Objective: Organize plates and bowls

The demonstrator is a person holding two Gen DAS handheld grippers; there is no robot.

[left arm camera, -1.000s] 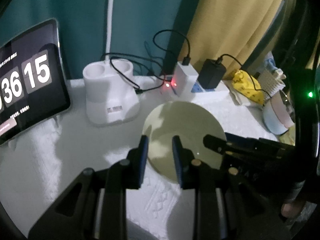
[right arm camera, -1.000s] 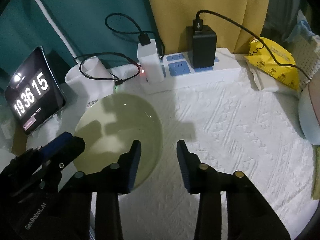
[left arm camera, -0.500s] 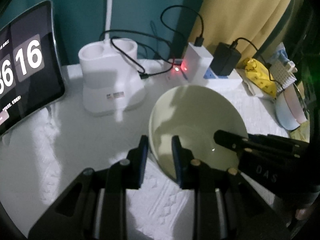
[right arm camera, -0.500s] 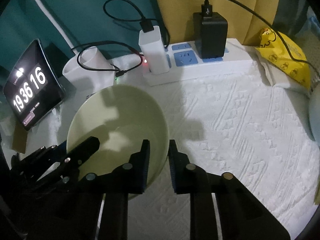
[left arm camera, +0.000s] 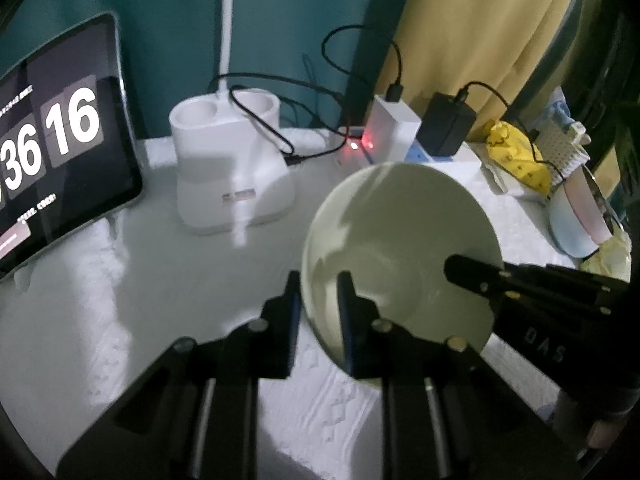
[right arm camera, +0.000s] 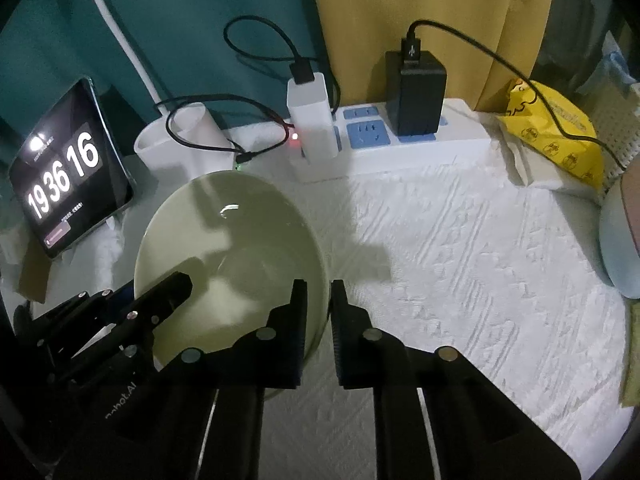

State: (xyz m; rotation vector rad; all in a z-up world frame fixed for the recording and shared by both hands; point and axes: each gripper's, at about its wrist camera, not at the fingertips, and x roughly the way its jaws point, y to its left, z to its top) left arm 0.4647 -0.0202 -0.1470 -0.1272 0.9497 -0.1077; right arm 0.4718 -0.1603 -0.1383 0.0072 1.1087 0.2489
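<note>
A pale green bowl [left arm camera: 400, 248] is held between both grippers above the white textured cloth. My left gripper [left arm camera: 318, 304] is shut on the bowl's left rim, one finger inside and one outside. My right gripper [right arm camera: 319, 304] is shut on the bowl's right rim in the same way; the bowl [right arm camera: 232, 256] fills the lower left of the right wrist view. Each gripper shows in the other's view, the right gripper [left arm camera: 520, 292] at the bowl's far rim and the left gripper [right arm camera: 120, 320] at lower left. The bowl looks empty and tilted slightly.
A tablet clock [left arm camera: 52, 152] leans at the left. A white holder [left arm camera: 232, 168] with cables stands behind the bowl. A power strip [right arm camera: 400, 140] with chargers lies at the back. A yellow packet [right arm camera: 556, 132] and a blue-pink container [right arm camera: 620, 232] sit at the right.
Both grippers closed on the bowl's opposite rims and the bowl rose off the cloth, now nearer both cameras.
</note>
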